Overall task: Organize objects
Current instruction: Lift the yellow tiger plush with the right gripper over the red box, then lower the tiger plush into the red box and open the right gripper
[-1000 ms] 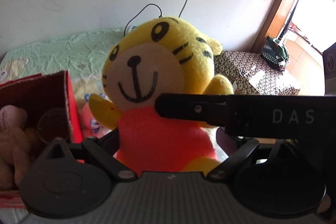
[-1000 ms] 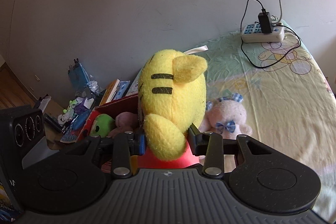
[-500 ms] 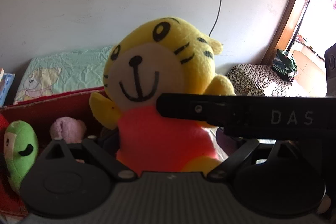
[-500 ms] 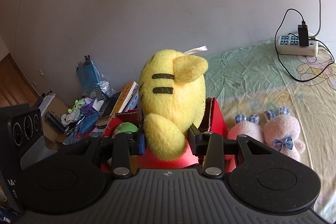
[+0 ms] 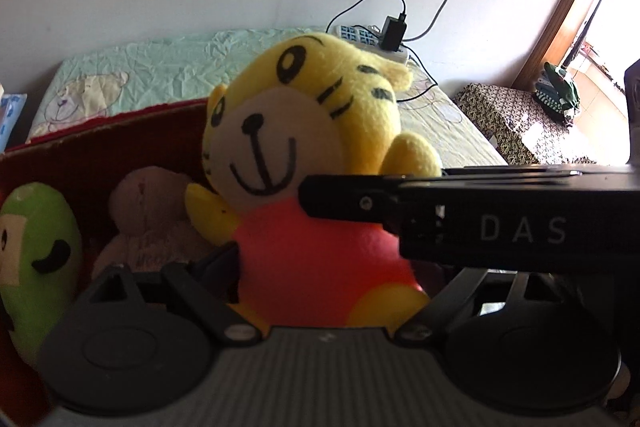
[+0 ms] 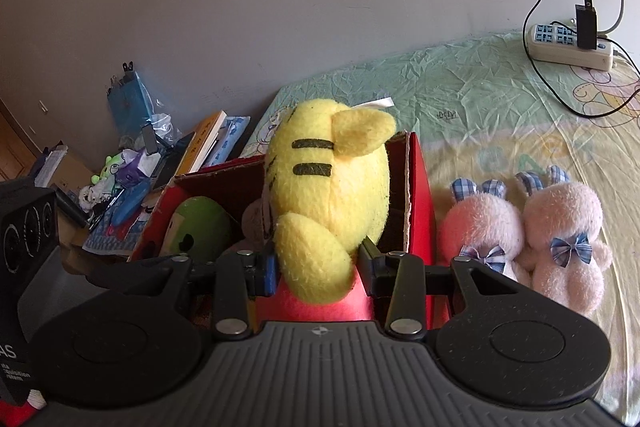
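A yellow tiger plush (image 5: 304, 131) in an orange shirt hangs over the open red cardboard box (image 5: 100, 143). My left gripper (image 5: 332, 267) has the plush's orange body between its fingers (image 5: 224, 263) and its jaws are closing on it. My right gripper (image 6: 318, 263) is shut on the same yellow tiger plush (image 6: 328, 187) from the side, around its lower body. The right tool's black body (image 5: 480, 223) crosses the left wrist view and hides the left gripper's other finger. Inside the red box (image 6: 418, 195) lie a green plush (image 6: 200, 227) and a brownish plush (image 5: 152, 215).
Two pink bunnies (image 6: 520, 231) with blue bows sit on the bed sheet (image 6: 460, 91) right of the box. A power strip (image 6: 568, 47) with cables lies at the bed's far corner. Books and small clutter (image 6: 160, 171) pile up left of the box.
Both grippers carried the tiger plush sideways and a little down, and it now hangs over the red box. The plush has tilted, and the left jaws have narrowed.
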Tool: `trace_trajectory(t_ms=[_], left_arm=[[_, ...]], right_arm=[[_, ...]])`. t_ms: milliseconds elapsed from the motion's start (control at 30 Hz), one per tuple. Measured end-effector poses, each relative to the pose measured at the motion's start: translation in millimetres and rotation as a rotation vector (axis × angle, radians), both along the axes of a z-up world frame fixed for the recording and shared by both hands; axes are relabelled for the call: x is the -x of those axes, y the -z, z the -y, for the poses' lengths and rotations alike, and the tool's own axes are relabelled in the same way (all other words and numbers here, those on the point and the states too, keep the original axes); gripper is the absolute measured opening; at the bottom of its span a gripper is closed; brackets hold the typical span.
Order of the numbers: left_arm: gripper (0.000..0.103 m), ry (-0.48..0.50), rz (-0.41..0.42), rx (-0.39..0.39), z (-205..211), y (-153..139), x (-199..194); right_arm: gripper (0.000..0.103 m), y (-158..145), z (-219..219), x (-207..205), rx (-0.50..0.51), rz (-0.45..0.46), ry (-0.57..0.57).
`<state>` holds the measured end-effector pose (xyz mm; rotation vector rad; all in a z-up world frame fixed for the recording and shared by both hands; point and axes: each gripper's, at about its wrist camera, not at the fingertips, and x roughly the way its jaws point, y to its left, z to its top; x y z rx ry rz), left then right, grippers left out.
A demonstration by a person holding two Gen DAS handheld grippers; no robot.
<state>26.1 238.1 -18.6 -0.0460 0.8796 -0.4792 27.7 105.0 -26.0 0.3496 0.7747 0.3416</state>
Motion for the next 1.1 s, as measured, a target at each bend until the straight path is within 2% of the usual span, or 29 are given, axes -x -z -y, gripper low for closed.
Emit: trace_trajectory(t_ms=[200,300,467,600,700,733,800,933,1100], left_arm=[[0.087,0.023,-0.009,0.003,-2,7,-1],[0.088,0.030,-0.020,0.010,-3,10,-4],[0.092,0.041,-0.024,0.006,-2,13,-10],[0.094,0.048,-0.026,0.010,-4,14,-10],[0.094,0.049,-0.022,0.010,-6,13,-7],[0.094,0.049,-0.020,0.009,-8,13,-6],[0.094,0.046,-0.017,0.008,-8,13,-5],[0.092,0.045,-0.043,0.006,-4,19,-10],[0.093,0.064,-0.030,-0.036,8,25,-8]], right_arm=[[0.043,4,-1,-3,0.022,-0.042,0.025],[0.051,5,-1,-4,0.028,-0.046,0.030],[0.053,3,3,-2,0.026,-0.030,0.069],[0.052,-4,8,0,0.005,0.023,0.117],[0.049,-10,10,-1,-0.006,0.069,0.138],[0.043,-11,10,-2,-0.011,0.077,0.138],[0.039,-10,7,-7,-0.005,0.075,0.129],[0.033,1,-4,-17,0.055,0.052,0.111],[0.032,3,-9,-20,0.141,0.057,0.115]])
